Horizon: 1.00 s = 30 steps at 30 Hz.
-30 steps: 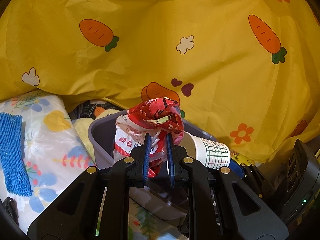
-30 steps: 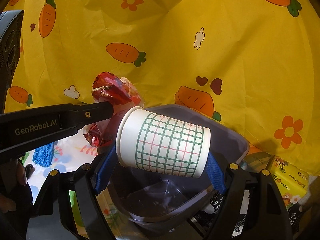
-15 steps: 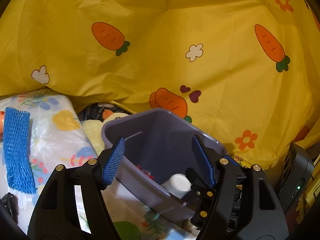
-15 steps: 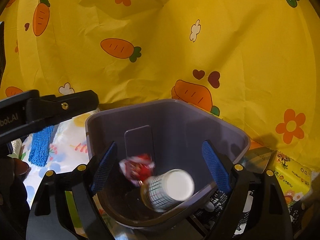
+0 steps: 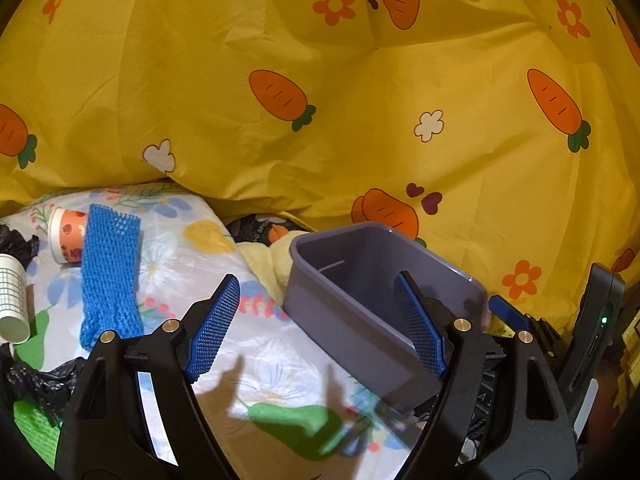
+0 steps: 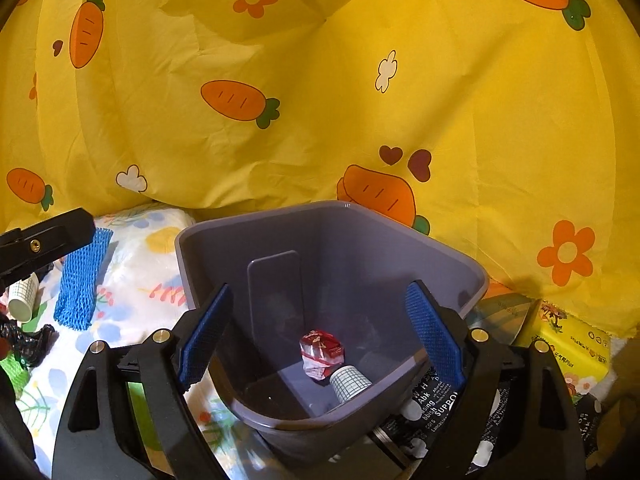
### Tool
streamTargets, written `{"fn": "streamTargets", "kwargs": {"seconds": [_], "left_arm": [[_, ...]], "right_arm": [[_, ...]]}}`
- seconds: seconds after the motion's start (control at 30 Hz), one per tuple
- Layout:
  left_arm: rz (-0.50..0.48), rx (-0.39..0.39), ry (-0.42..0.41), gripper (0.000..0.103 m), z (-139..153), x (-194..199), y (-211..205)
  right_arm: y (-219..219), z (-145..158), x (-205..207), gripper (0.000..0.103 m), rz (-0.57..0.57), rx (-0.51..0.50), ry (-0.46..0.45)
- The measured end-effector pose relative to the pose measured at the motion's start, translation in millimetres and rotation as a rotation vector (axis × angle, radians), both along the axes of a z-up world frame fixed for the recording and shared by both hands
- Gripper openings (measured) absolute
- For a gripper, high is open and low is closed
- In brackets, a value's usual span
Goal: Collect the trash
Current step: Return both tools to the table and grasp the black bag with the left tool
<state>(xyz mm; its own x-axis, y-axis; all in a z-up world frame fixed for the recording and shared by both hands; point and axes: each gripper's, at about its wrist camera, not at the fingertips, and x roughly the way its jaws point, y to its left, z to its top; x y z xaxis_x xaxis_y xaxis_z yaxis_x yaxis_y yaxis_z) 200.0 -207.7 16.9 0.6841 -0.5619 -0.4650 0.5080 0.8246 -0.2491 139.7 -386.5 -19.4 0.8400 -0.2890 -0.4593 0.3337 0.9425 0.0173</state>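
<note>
Wrapper (image 6: pixel 321 354), cup (image 6: pixel 350 380) now binned (image 6: pixel 472 276)

1. The left gripper (image 5: pixel 316 320) has black plastic arms shaped like open frames.
2. Its fingers (image 5: pixel 212 328) wear bumpy blue pads.
3. Shiny round screws sit on the arms at 7 and 5 o'clock.
4. The right gripper (image 6: pixel 318 332) looks the same: black frames, blue pads (image 6: pixel 434 338), silver screws.

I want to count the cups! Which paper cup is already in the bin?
The green-checked cup lying at the bottom of the grey bin, beside the red wrapper. Another checked cup and the orange-patterned cup lie outside on the flowery sheet.
</note>
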Motion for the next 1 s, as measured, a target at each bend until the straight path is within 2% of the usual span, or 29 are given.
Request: {"fn": "streamTargets", "kwargs": {"seconds": [0.17,0.37,0.57,0.67,0.77,0.9,1.0], "left_arm": [[0.082,0.050,-0.063,0.080,3.6,-19.7,27.3],[0.202,0.057,-0.065,0.080,4.8,-42.3,74.3],[0.423,0.098,-0.091,0.080,-1.0,-68.7,145.0],[0.507,0.120,-0.074,0.080,-10.4,-73.1,178.5],[0.555,0.142,-0.031,0.080,-22.1,-69.4,202.2],[0.565,0.165,-0.001,0.080,-32.1,-59.0,213.6],[0.552,0.182,0.036,0.074,-39.2,-44.3,213.3]], "right_arm": [[6.1,3.2,-10.4,0.085,-0.013,-0.011,-0.017],[19.1,10.6,-25.2,0.085,0.008,0.001,-0.035],[50.5,13.4,-36.6,0.085,0.087,0.023,-0.049],[75.6,11.2,-37.6,0.086,0.153,0.033,-0.045],[105.1,5.5,-33.7,0.086,0.236,0.033,-0.014],[137.9,-4.5,-28.2,0.086,0.323,0.033,0.024],[152.9,-8.8,-26.5,0.086,0.351,0.019,0.037]]}}
